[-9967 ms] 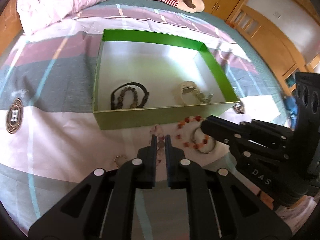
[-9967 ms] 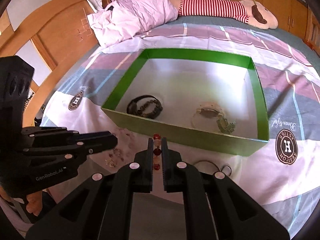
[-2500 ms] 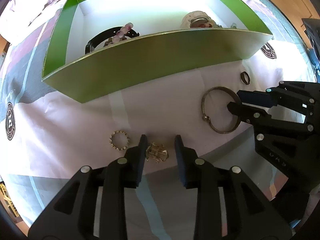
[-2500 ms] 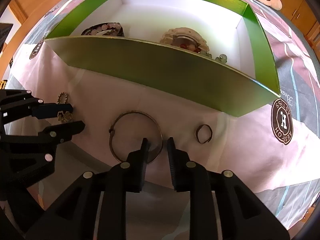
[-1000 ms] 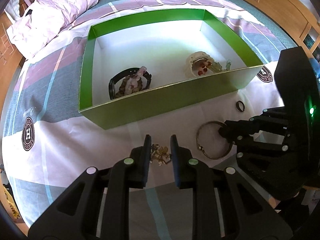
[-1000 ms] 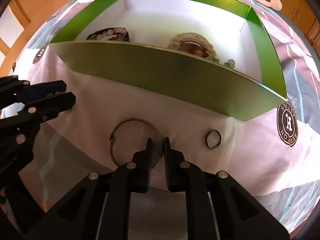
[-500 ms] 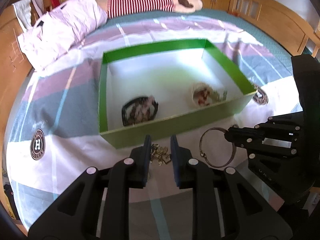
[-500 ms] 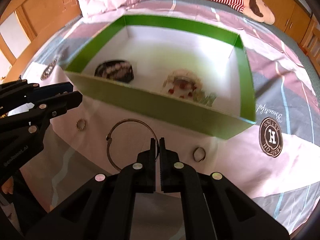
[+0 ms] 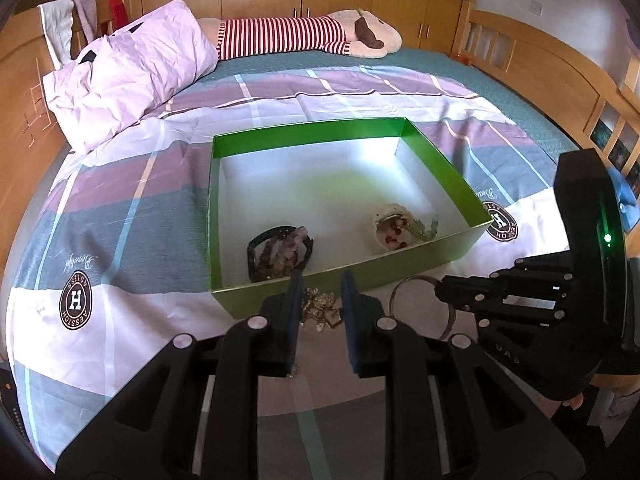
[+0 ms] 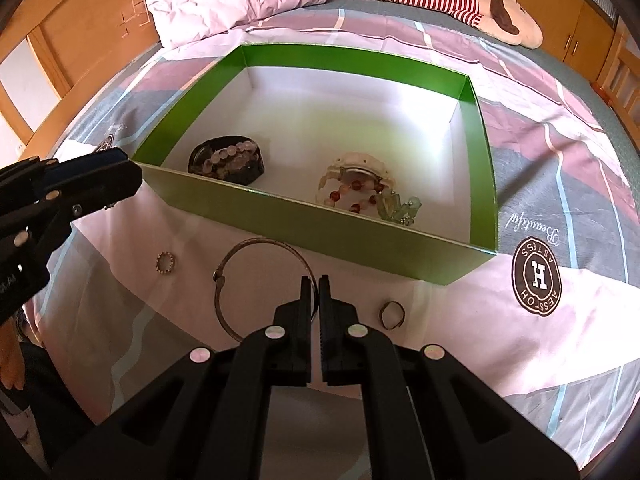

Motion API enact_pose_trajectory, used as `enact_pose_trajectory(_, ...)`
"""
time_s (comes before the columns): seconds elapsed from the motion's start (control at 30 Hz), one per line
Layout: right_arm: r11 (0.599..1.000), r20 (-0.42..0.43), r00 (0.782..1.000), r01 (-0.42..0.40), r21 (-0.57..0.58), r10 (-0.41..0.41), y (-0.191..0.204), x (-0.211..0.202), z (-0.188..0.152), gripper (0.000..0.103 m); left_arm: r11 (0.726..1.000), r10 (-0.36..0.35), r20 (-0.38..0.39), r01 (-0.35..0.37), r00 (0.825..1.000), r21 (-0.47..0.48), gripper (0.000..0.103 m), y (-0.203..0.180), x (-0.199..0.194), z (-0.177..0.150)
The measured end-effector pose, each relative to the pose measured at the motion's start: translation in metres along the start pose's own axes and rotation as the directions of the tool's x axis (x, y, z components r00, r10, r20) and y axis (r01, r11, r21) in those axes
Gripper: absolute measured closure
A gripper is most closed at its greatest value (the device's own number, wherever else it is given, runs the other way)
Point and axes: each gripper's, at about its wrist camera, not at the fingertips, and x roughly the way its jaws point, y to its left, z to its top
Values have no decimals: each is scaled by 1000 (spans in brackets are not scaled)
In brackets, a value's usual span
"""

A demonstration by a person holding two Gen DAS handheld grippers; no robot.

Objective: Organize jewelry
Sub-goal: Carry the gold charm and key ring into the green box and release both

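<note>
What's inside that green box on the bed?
Inside the green box: a dark bracelet pile with pale pink beads on top, and a whitish watch with red beads. Its near wall hides part of the floor.

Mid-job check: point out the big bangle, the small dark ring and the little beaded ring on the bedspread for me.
big bangle [image 10: 256, 245], right wrist view, on the top arc of the hoop.
small dark ring [image 10: 392, 315], right wrist view, on the band's rim.
little beaded ring [image 10: 165, 263], right wrist view, on its beaded edge.

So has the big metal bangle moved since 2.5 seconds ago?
Yes. The right gripper is shut on the bangle, which now hangs lifted off the bedspread, its far edge nearer the green box wall.
</note>
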Motion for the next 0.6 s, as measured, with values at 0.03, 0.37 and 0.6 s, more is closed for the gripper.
enact_pose_trajectory(0.03, 1000, 3, 1000, -2, 0, 2, 0, -1, 0, 100, 1000, -2, 0, 2, 1000, -4, 83, 1, 0, 0)
enact_pose_trajectory(0.37, 998, 100, 994, -41, 56, 35, -19, -27, 10, 100, 999, 9, 39, -8, 999, -44, 83, 9, -3, 4)
enact_pose_trajectory(0.6, 986, 221, 975, -53, 158, 17, -52, -46, 28, 100, 996, -39, 73, 45, 997, -83, 83, 17, -1, 23)
